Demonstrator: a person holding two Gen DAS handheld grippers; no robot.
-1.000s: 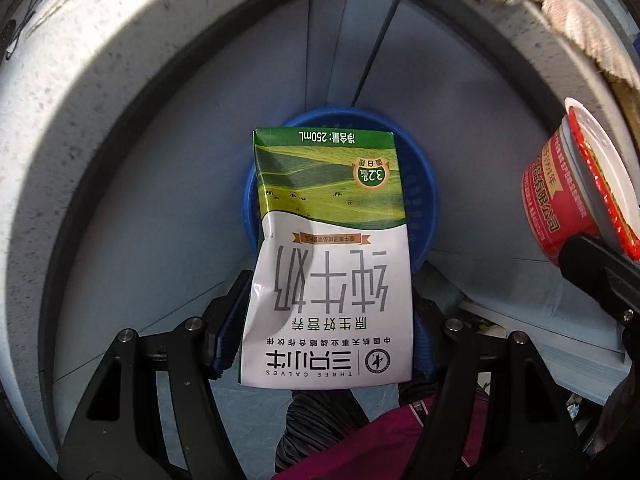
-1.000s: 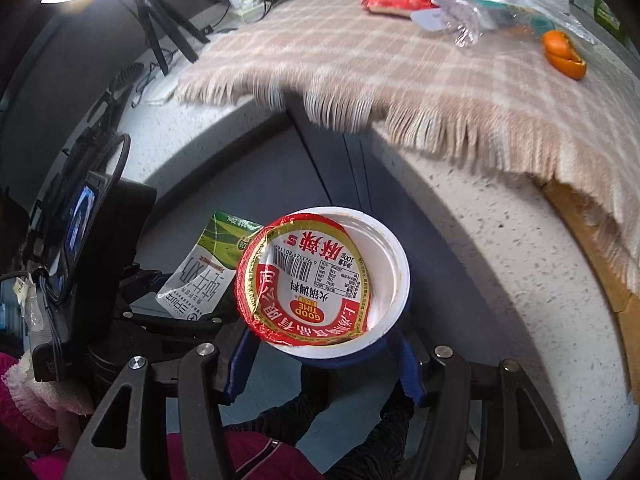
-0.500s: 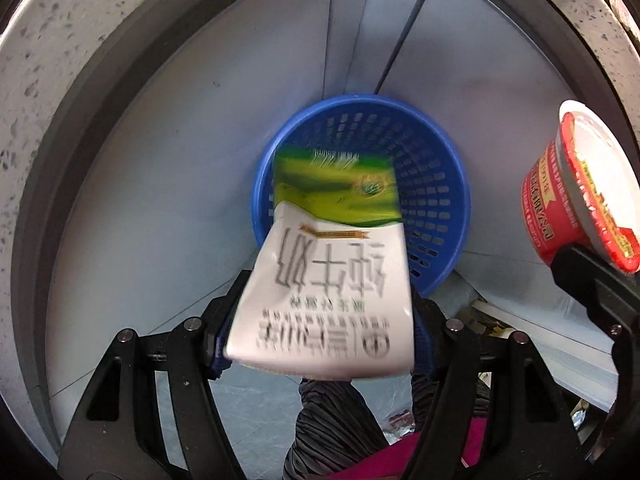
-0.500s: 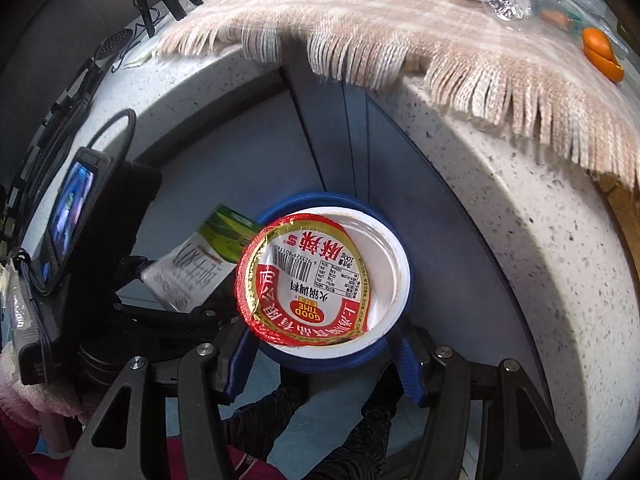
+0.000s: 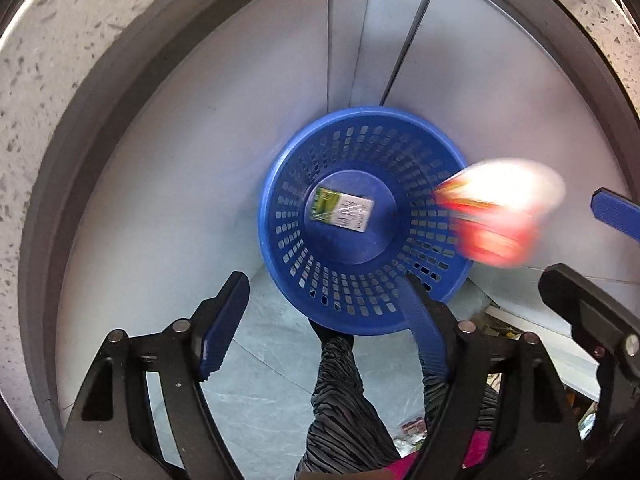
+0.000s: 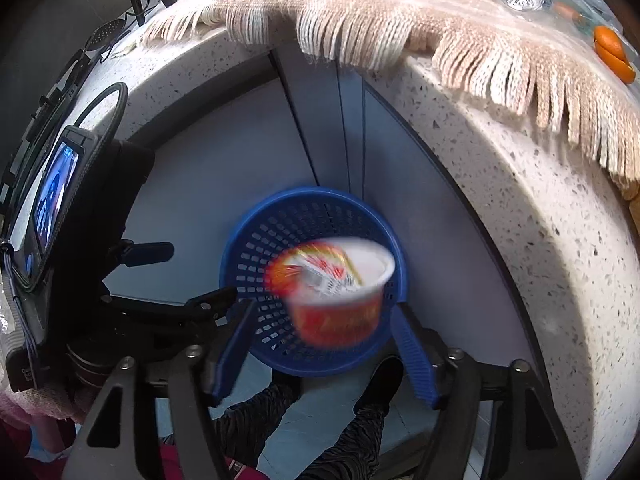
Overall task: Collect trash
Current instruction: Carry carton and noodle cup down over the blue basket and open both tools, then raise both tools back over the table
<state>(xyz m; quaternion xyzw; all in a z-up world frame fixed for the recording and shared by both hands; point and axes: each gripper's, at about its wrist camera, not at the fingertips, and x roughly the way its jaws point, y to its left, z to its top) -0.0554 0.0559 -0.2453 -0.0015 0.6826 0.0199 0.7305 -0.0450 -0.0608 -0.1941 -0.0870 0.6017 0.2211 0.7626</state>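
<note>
Both pieces of trash have left the fingers since a second ago: milk carton [image 5: 344,214] now lies on the floor of the blue basket [image 5: 362,312], its print too small to read. Red-and-white cup [image 6: 340,300] is mid-air, blurred, just above the basket rim, label unreadable. Left gripper [image 5: 320,320] fingers wide and opening, nothing between them. Right gripper [image 6: 324,344] fingers wide and opening too, cup beyond them, not pressed. Fringed cloth [image 6: 400,20] hangs over the tabletop [image 6: 540,200] edge, orange peel [image 6: 612,52] near its right edge.
</note>
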